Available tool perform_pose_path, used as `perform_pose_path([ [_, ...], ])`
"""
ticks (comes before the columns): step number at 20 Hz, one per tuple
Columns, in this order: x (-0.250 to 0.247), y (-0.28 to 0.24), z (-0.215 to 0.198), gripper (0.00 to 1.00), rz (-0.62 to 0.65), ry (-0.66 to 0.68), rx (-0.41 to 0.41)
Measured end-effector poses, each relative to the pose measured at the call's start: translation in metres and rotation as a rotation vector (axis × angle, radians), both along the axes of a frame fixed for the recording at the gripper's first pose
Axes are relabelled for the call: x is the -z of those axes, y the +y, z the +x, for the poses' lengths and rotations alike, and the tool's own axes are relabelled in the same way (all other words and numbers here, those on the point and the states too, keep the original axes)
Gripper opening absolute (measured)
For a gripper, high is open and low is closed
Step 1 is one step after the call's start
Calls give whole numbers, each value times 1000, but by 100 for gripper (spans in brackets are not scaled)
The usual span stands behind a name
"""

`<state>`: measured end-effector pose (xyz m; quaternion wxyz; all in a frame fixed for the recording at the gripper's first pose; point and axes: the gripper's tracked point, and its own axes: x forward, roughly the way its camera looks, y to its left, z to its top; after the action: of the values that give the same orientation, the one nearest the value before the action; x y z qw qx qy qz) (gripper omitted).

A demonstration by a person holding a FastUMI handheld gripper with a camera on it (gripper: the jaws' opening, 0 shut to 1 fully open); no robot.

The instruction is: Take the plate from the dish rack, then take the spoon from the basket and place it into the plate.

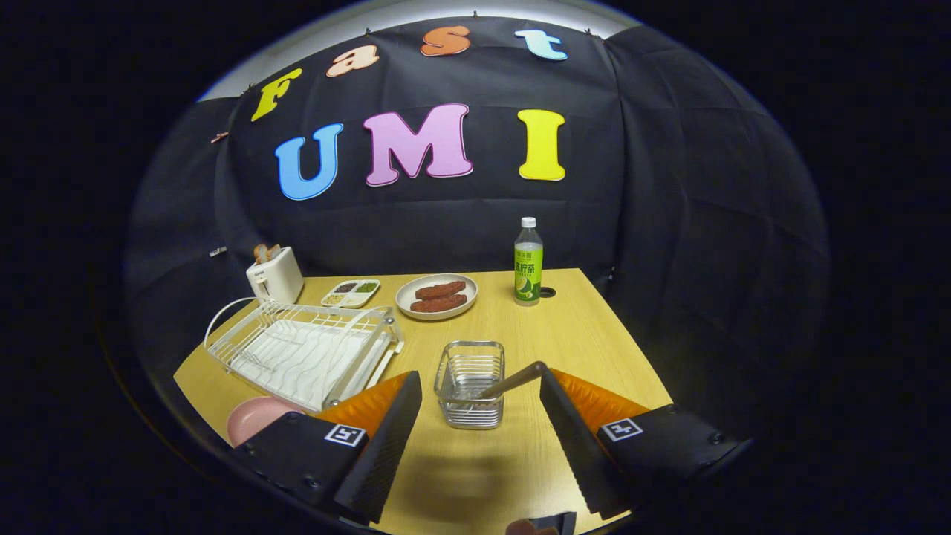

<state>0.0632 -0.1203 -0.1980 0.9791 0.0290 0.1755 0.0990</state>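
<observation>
— So, how does the claw (pixel 479 416) stand?
— Spread wide, gripping nothing. Its two fingers flank the basket (pixel 469 383), which stands on the table (pixel 587 334) just ahead, between the tips.
— And the spoon?
— One spoon (pixel 513 380) leans in that basket, its handle tilted toward the right finger, its end close to that fingertip, though I cannot tell whether they touch.
— The plate?
— One pink plate (pixel 252 417) lies on the table beside the left finger, partly hidden behind it, just in front of the rack (pixel 304 349).
— What lies beyond?
— One wire rack on the left. Past it, one toaster (pixel 275 275) with bread in its slots, one divided tray (pixel 351 293), and one dish (pixel 436 296) carrying two brown pieces. One bottle (pixel 528 261) stands farthest, to the right of the dish, near the table's back edge.
</observation>
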Motion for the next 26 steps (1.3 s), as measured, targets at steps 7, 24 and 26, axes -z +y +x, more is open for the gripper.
perform_pose_path([
  [7,36,-9,52,98,4,-32,-56],
  [24,41,48,61,25,37,-29,-200],
  [26,41,51,62,19,13,-32,-222],
])
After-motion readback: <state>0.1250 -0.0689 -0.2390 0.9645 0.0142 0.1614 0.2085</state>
